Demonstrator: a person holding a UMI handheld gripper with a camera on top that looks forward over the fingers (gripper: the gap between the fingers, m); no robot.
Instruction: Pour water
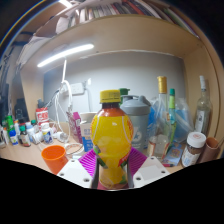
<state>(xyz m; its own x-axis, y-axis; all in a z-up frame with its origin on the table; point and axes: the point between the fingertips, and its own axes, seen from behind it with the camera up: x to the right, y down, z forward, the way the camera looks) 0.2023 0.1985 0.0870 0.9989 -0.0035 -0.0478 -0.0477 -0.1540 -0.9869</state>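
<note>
Tabletop (30, 160): cluttered
Tool (113, 172): pinching orange bottle (111, 145)
Cap: on
Orange cup (54, 157): left, ahead
Progress: pouring not begun

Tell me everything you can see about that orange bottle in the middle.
The orange bottle looks like clear plastic full of orange liquid, with a yellow cap screwed on and a small label. It stands upright between the gripper fingers, whose pink pads flank its lower body and seem pressed against it.
</note>
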